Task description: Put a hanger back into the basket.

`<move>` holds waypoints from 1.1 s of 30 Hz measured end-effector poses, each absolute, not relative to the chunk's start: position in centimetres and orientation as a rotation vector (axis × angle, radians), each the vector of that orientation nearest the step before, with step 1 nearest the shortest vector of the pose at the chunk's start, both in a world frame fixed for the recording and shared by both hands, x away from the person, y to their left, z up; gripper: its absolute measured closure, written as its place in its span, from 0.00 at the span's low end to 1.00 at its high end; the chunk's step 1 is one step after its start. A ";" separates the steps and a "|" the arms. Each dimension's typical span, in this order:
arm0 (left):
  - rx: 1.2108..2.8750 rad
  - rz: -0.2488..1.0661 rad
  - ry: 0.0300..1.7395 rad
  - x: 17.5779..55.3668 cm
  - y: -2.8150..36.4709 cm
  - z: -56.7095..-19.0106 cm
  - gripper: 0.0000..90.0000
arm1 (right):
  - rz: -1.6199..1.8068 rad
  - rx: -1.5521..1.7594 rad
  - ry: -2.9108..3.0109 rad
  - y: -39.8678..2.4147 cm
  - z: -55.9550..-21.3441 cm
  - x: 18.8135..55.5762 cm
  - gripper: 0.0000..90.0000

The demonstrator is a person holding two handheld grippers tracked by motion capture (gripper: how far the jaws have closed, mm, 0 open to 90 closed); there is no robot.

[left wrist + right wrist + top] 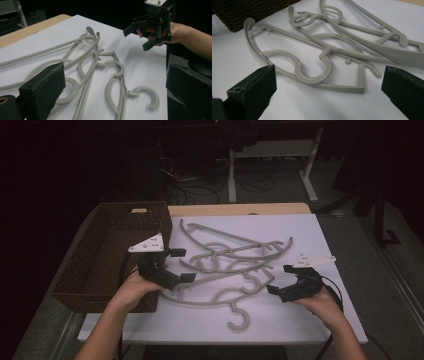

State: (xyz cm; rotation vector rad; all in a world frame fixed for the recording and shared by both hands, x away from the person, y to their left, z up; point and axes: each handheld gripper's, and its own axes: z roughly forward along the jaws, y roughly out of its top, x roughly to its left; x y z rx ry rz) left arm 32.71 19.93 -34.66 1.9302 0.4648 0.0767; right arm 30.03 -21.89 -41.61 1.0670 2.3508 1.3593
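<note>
Both tongs, left [180, 265] and right [280, 281], hover open beside tangled grey hangers [227, 262] on the surface; lifting one hanger may drag its neighbours along.

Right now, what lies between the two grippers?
The tangled grey hangers on the white sheet. In the high view they lie between the left gripper and the right gripper, both with jaws open and holding nothing.
</note>
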 end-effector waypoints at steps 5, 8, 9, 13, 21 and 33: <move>1.950 0.074 0.471 33.1 18.7 -35.2 0.03 | 1.338 1.073 2.356 -21.8 -42.2 29.7 0.00; 1.958 0.074 0.472 33.1 18.1 -35.4 0.03 | 1.337 1.077 2.352 -21.7 -42.6 29.5 0.00; 1.963 0.071 0.470 33.2 17.8 -35.5 0.03 | 1.336 1.076 2.354 -21.6 -42.7 29.4 0.00; 1.970 0.070 0.490 33.5 16.9 -36.4 0.07 | 1.306 1.059 2.370 -21.2 -43.0 29.5 0.00; 2.010 0.123 0.558 34.7 15.3 -38.0 0.20 | 1.295 1.034 2.388 -20.6 -43.1 29.4 0.00; 2.073 0.234 0.746 38.5 13.9 -41.1 0.85 | 1.324 1.040 2.382 -20.6 -43.1 29.3 0.00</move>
